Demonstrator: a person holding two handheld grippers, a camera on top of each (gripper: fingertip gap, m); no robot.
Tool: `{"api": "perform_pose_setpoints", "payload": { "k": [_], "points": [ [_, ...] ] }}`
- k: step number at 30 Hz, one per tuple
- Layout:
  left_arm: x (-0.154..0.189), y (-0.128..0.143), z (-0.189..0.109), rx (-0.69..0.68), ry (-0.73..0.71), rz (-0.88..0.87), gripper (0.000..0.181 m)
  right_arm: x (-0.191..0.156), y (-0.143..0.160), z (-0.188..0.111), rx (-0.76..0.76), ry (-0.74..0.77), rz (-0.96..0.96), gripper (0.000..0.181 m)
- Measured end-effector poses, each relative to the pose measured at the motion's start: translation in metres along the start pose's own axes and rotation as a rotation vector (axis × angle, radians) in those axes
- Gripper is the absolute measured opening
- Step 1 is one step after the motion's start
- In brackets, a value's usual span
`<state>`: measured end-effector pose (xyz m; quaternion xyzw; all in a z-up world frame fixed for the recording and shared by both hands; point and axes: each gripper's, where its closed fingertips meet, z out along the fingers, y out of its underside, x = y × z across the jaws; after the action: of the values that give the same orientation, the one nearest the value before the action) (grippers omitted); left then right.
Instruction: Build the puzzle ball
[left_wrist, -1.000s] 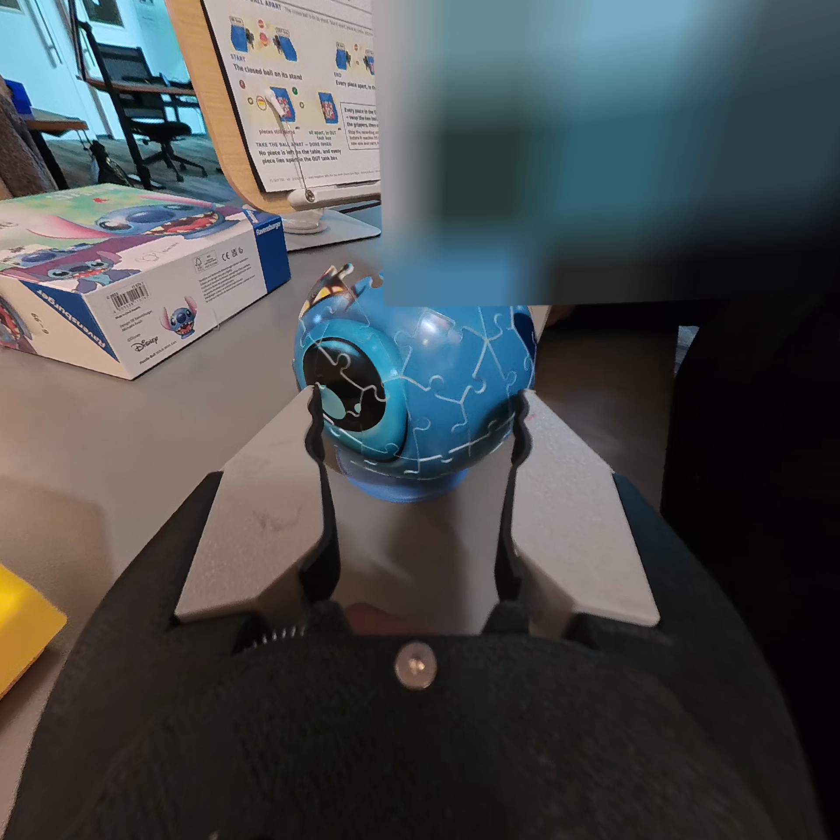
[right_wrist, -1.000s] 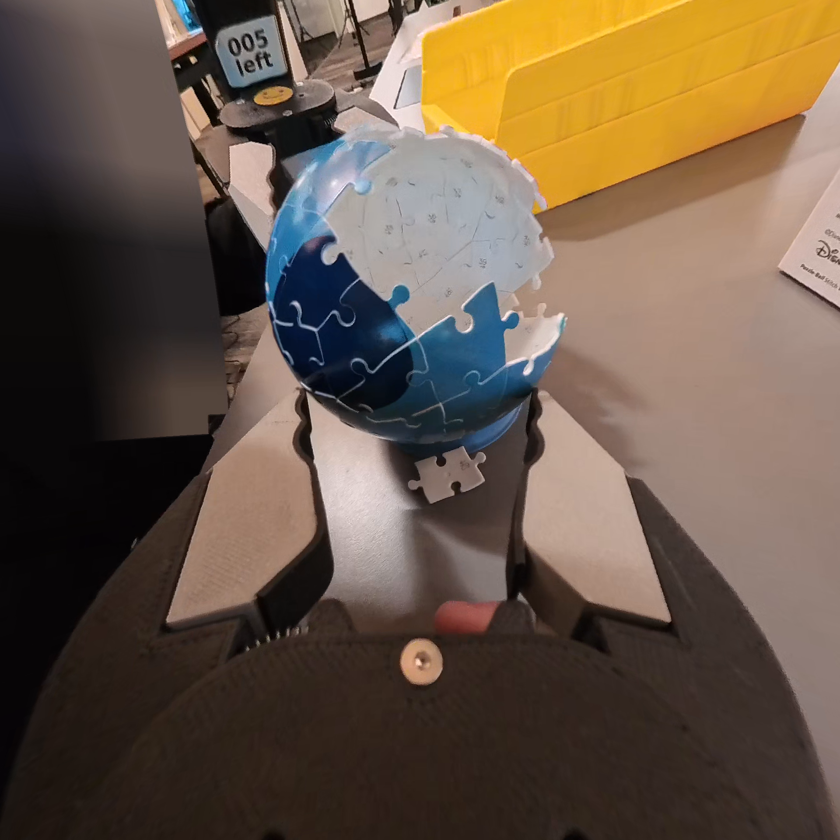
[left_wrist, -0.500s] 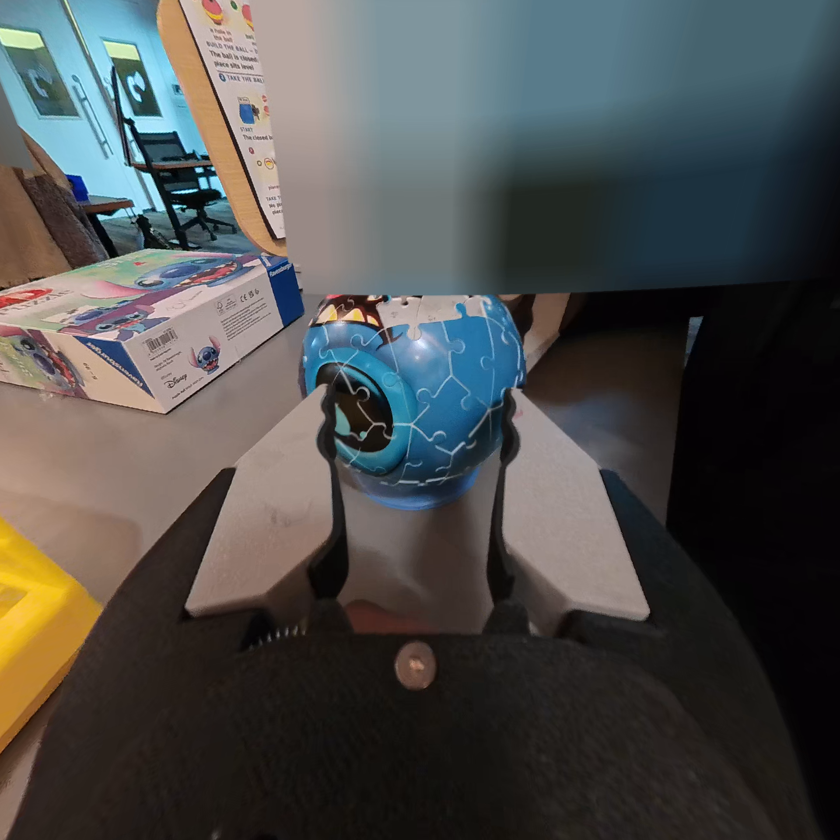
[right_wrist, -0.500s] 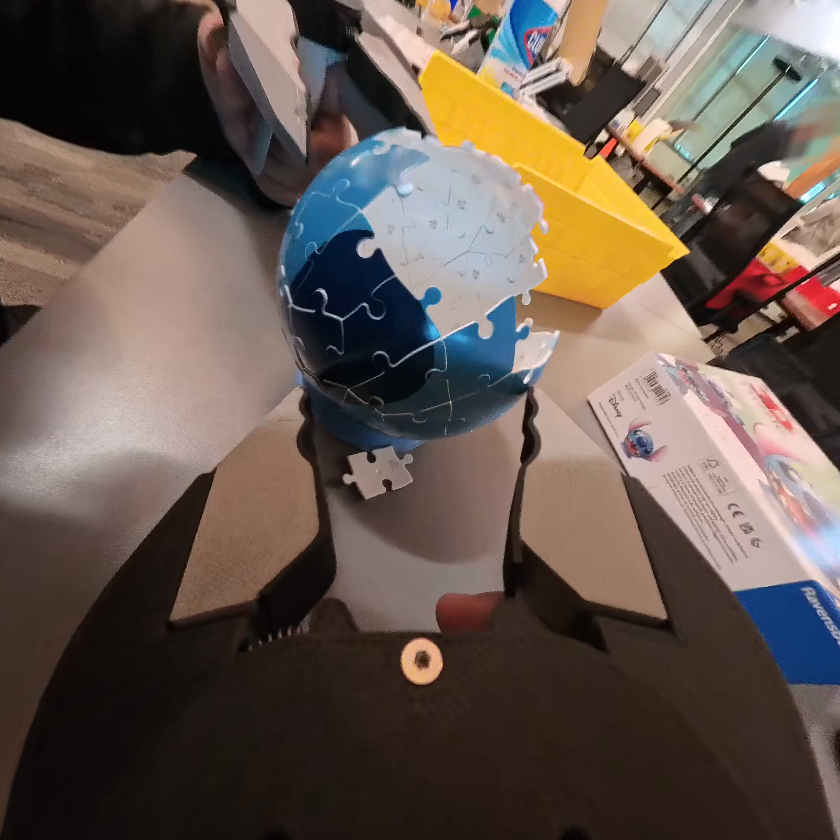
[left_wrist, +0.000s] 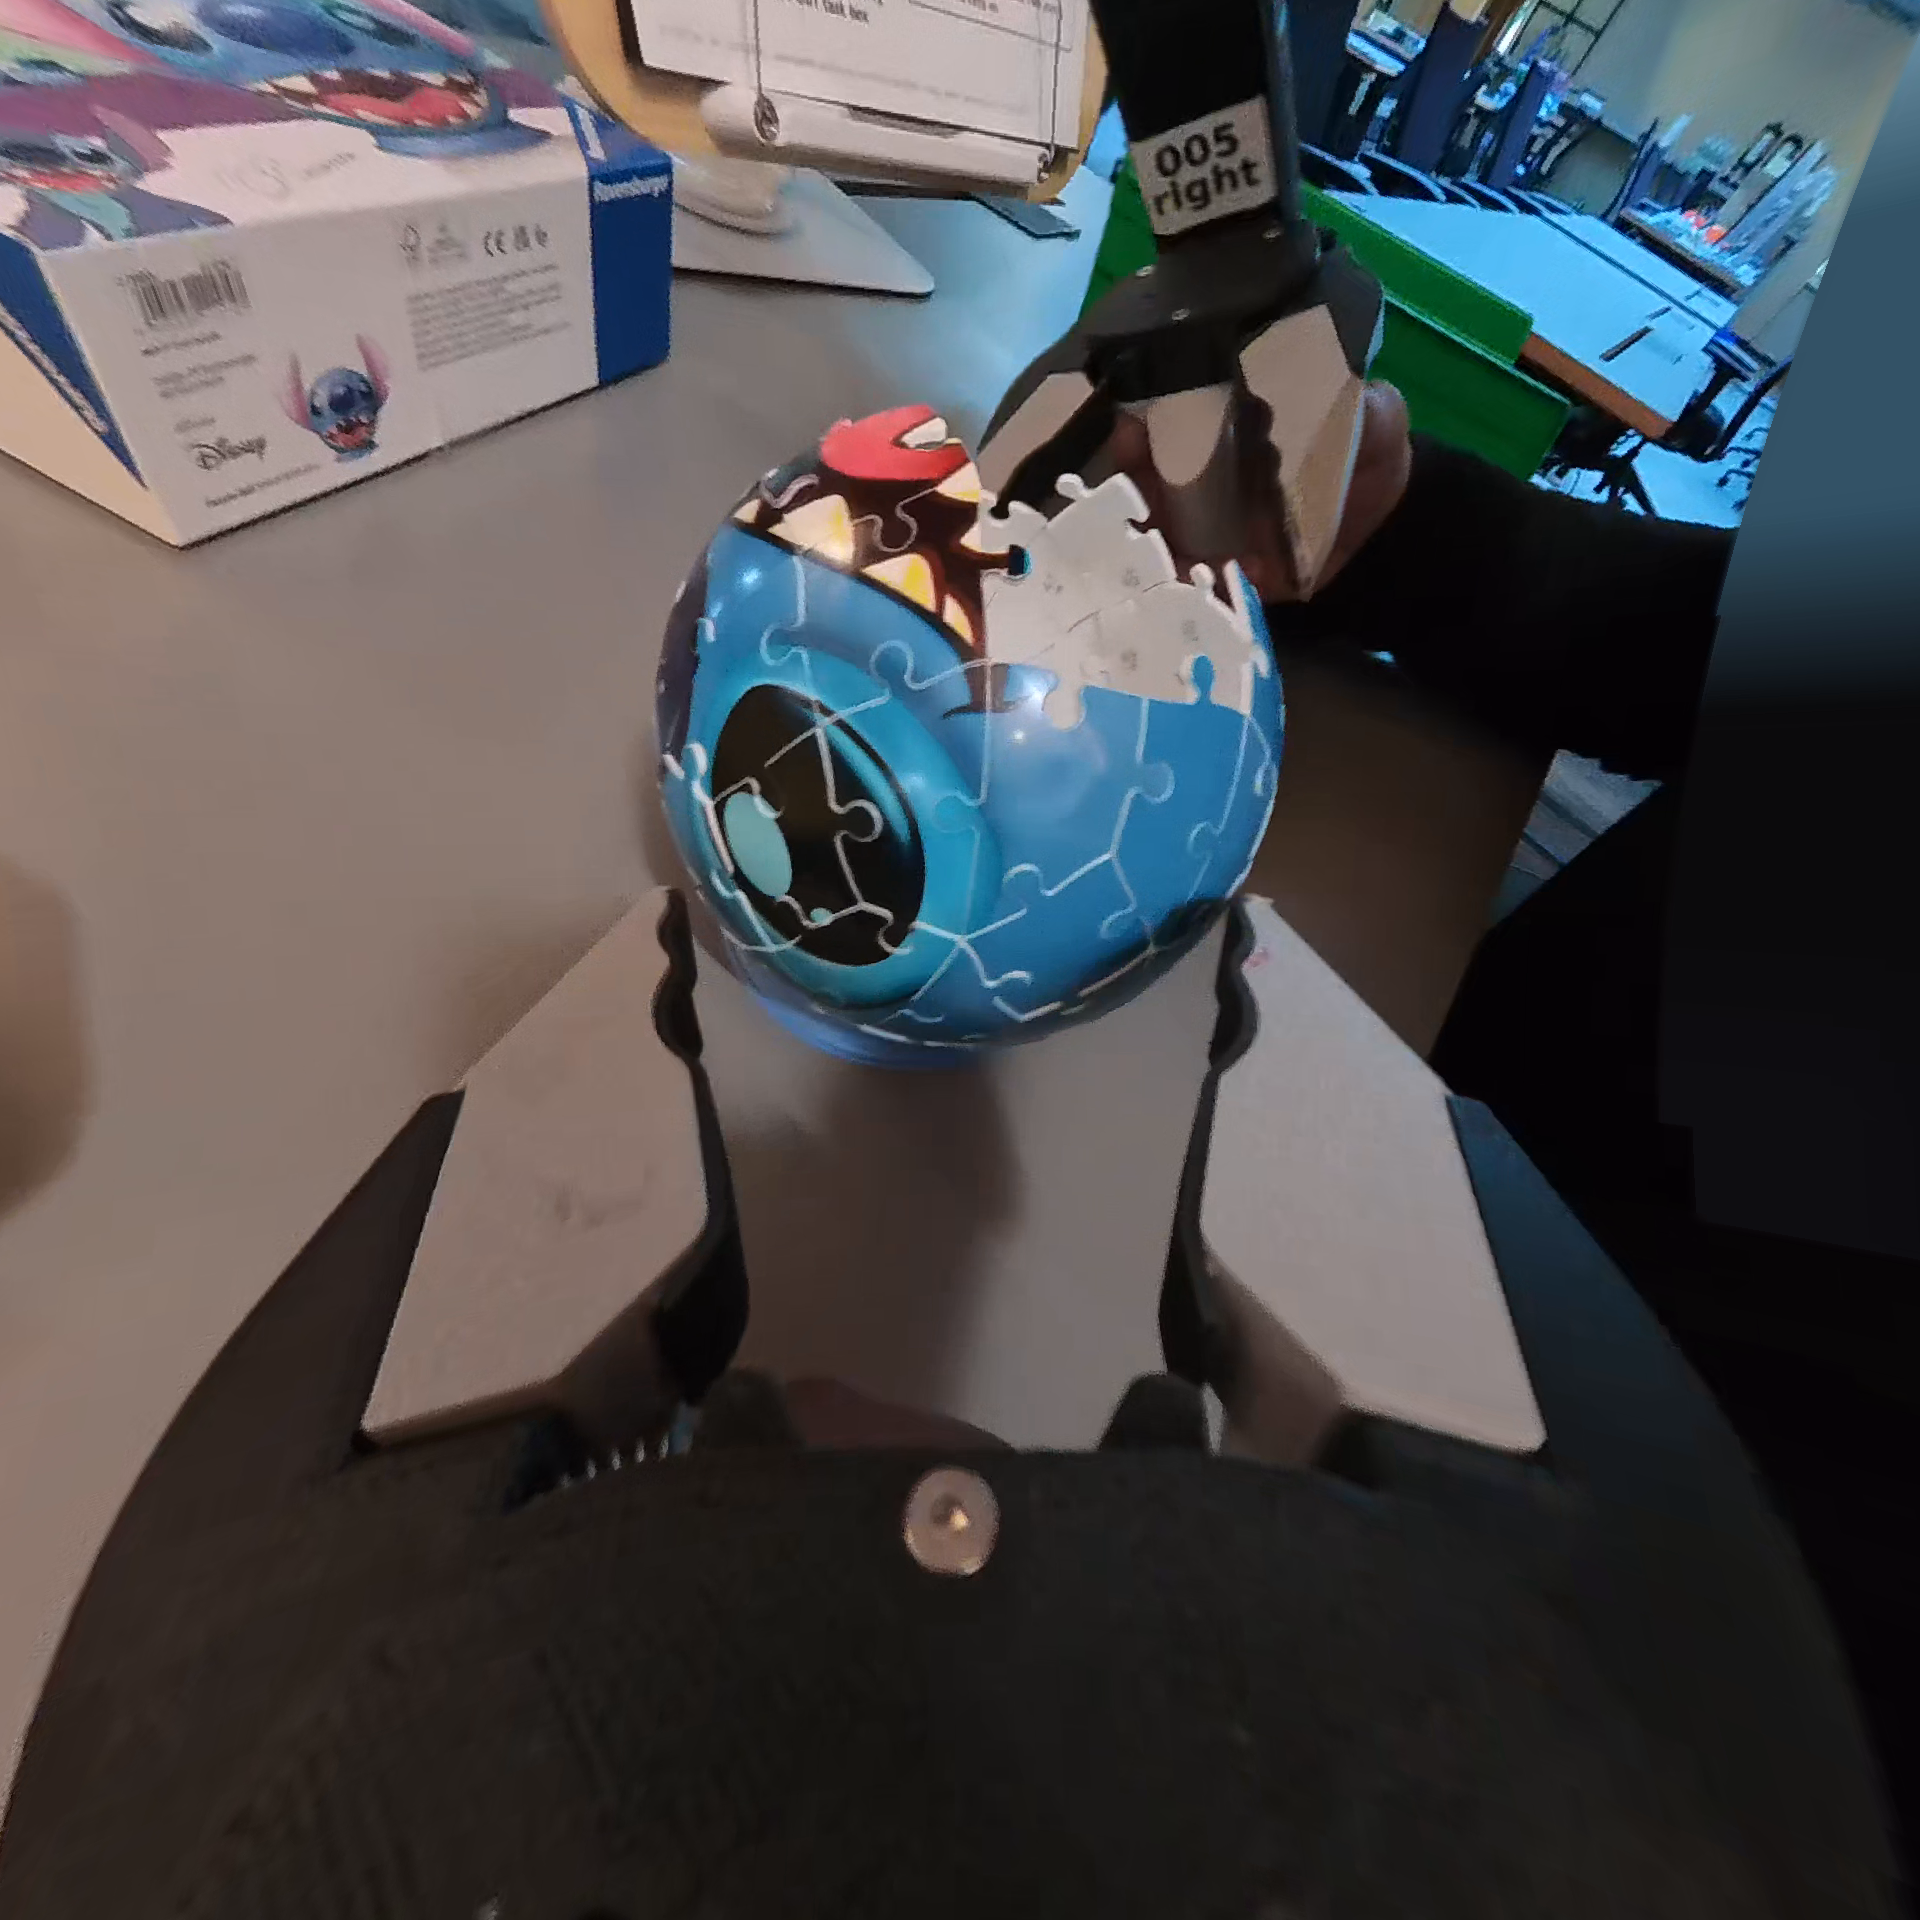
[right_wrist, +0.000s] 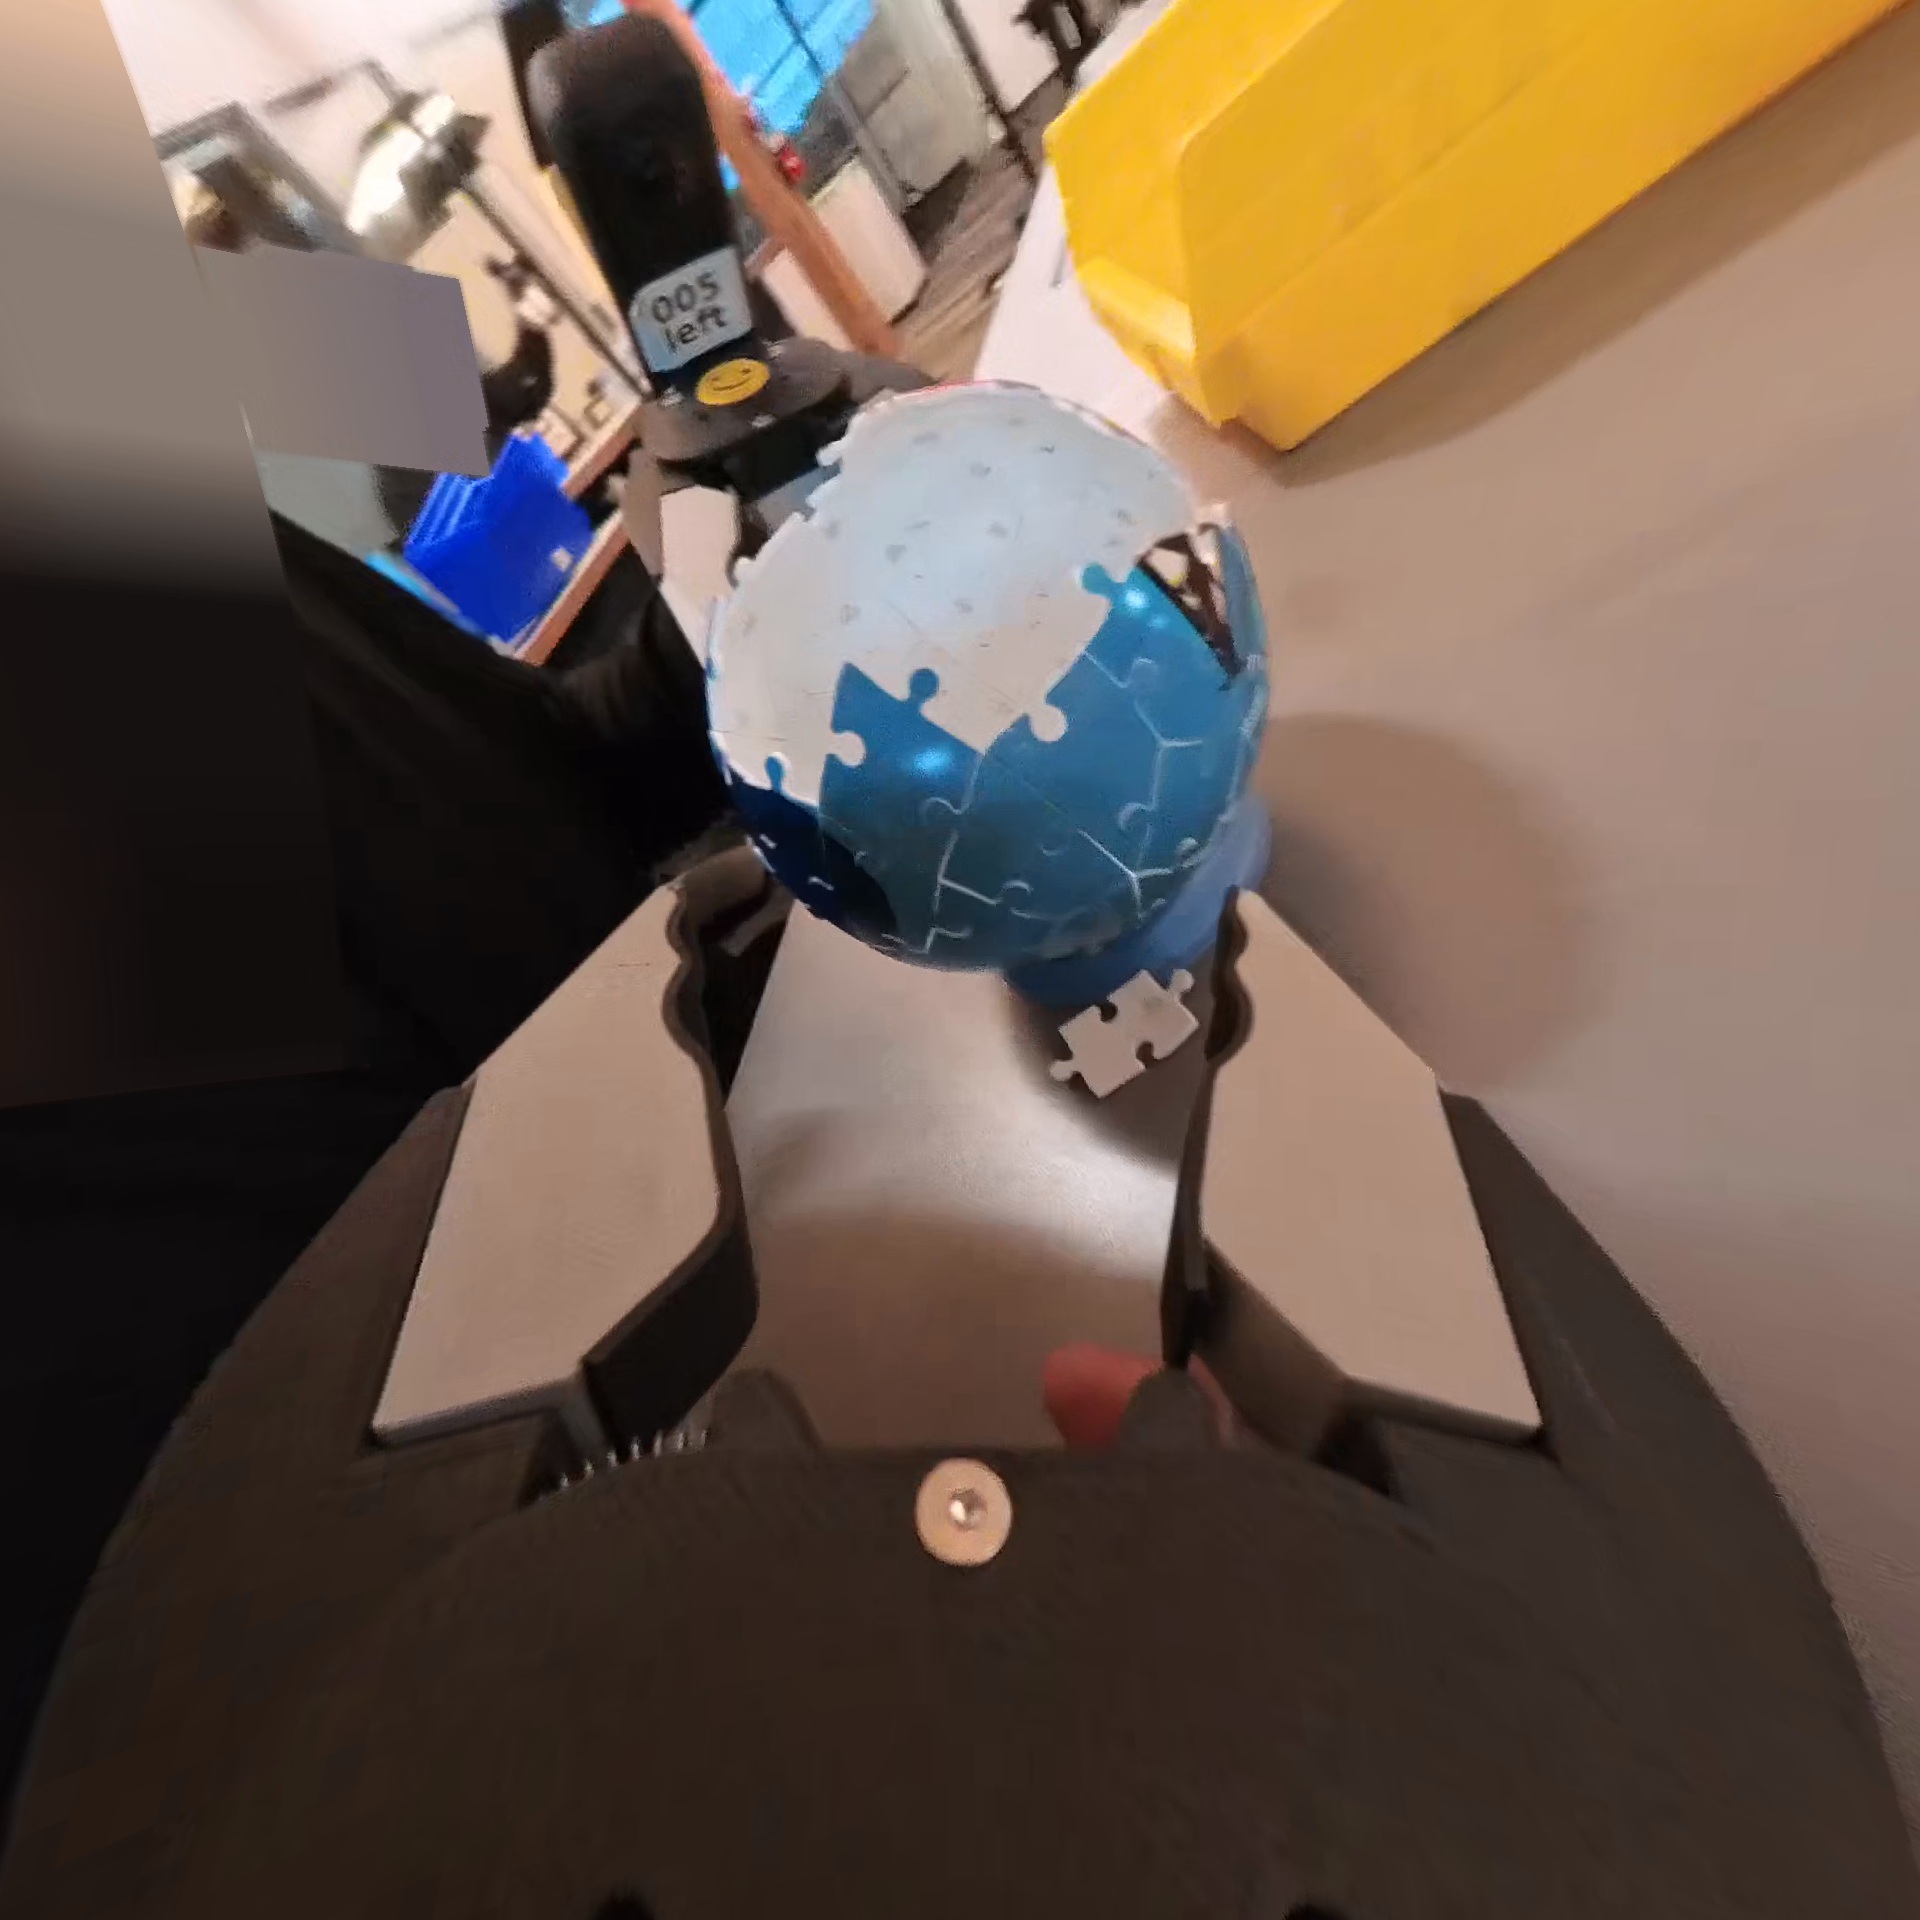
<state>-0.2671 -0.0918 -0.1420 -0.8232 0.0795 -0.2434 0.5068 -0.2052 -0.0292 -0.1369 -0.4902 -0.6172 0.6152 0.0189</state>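
Puzzle ball (left_wrist: 966, 769): unfinished, on blue stand (right_wrist: 1174, 935), on grey surface (left_wrist: 312, 779).
My left tongs (left_wrist: 951, 935): wide, empty.
My right tongs (right_wrist: 951, 935): wide, empty.
Loose piece (right_wrist: 1122, 1034): white, beside stand.

Left gripper (left_wrist: 951, 935), black body w/ grey finger plates: jaws spread wide, nothing between the fingers, tips either side of ball's lower half, contact unclear. Bit of a fingertip visible at jaw base. Seen from right wrist view (right_wrist: 717, 520): beyond the ball, black handle rising behind. Right gripper (right_wrist: 951, 925), same build: jaws wide apart, empty. Fingertip at base of right finger. In left wrist view (left_wrist: 1174, 457): angled down from above, tips near ball's top edge, black sleeve behind.
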Motion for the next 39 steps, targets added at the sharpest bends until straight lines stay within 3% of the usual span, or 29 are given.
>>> {"api": "perform_pose_setpoints", "payload": {
  "k": [6,20,30,39],
  "points": [
    [0.002,0.002,0.010,-0.021,-0.021,0.015,0.103,0.019,0.008,0.018,-0.111,0.088,-0.217,0.093],
    [0.003,0.001,0.022,-0.003,0.018,-0.038,0.110,0.015,0.015,0.030,-0.160,0.056,-0.235,0.104],
    [-0.003,-0.006,0.021,-0.002,0.101,-0.234,0.114,0.014,0.006,0.034,-0.215,0.080,-0.044,0.104],
    [-0.006,-0.023,0.018,0.073,0.046,-0.293,0.114,0.007,0.007,0.033,-0.215,0.000,0.145,0.101]
  ]
}}
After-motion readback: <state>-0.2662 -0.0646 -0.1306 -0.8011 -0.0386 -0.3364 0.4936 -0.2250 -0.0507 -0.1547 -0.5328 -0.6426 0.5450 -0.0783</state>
